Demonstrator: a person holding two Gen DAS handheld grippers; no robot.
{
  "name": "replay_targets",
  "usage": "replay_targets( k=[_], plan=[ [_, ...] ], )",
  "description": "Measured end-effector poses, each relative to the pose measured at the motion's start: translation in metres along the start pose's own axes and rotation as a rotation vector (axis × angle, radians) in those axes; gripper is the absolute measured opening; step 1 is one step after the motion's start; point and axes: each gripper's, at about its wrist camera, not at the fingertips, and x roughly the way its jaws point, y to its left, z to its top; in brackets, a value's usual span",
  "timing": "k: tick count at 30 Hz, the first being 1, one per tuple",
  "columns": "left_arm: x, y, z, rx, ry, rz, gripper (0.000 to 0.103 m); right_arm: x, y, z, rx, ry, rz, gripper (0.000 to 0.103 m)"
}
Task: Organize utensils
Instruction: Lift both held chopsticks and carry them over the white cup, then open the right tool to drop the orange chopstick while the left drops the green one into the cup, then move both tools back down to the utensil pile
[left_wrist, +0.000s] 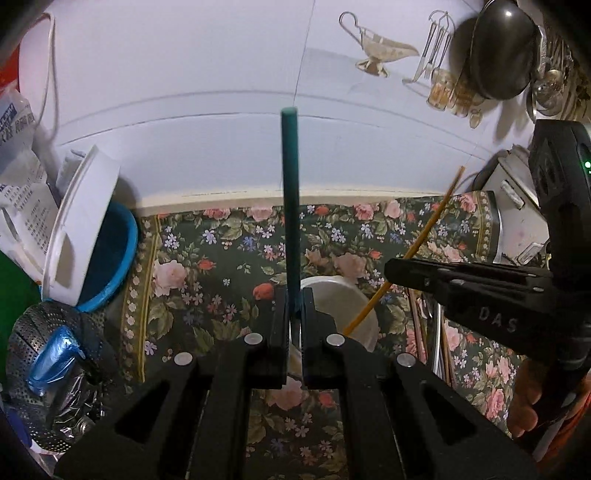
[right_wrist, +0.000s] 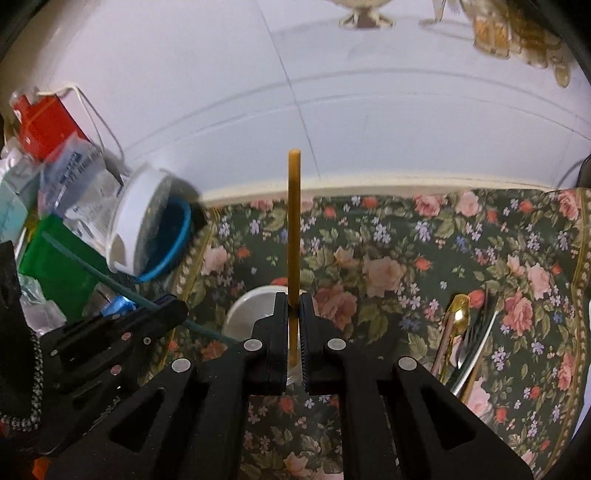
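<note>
1. Teal and slim, the round plastic chopstick (left_wrist: 290, 206) stands upright, pinched low on its shaft by the left hand-held gripper (left_wrist: 294, 317), jaws pressed against it.
2. The right hand-held gripper (right_wrist: 294, 314) likewise pinches a thin yellow bamboo chopstick (right_wrist: 294, 229), also upright.
3. Both sticks hang just above a white round plastic cup (right_wrist: 251, 314) on the counter's floral cloth (right_wrist: 388, 266).
4. Risk, as I judge it: each grip is narrow and low, so a stick could pivot or slip, miss the cup's mouth, or knock the light cup over.
5. The two grippers sit close together; lowering both at once might make them collide.
6. A gold metal spoon (right_wrist: 458, 314) and other utensils lie near, to the right.
</note>
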Motion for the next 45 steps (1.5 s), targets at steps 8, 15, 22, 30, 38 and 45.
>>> replay_targets(
  k=[8, 15, 22, 30, 38, 45],
  plan=[
    [0.008, 0.005, -0.002, -0.013, 0.028, 0.018, 0.004, 0.008, 0.007, 0.002, -0.041, 0.020, -0.013, 0.007],
    [-0.004, 0.005, -0.003, -0.014, 0.021, 0.045, 0.008, 0.003, 0.005, 0.000, -0.047, 0.036, 0.002, 0.020],
    [-0.028, -0.004, 0.005, 0.002, -0.030, 0.078, 0.021, -0.018, 0.007, -0.001, -0.081, -0.008, -0.010, 0.038],
    [-0.061, -0.021, 0.010, -0.012, -0.094, 0.092, 0.037, -0.056, -0.006, -0.006, -0.111, -0.078, -0.013, 0.039],
    [-0.093, -0.058, 0.010, -0.002, -0.154, 0.071, 0.046, -0.091, -0.033, -0.019, -0.108, -0.126, -0.040, 0.040],
    [-0.093, -0.099, 0.005, 0.024, -0.145, 0.029, 0.053, -0.117, -0.069, -0.033, -0.068, -0.133, -0.079, 0.040]
  ],
)
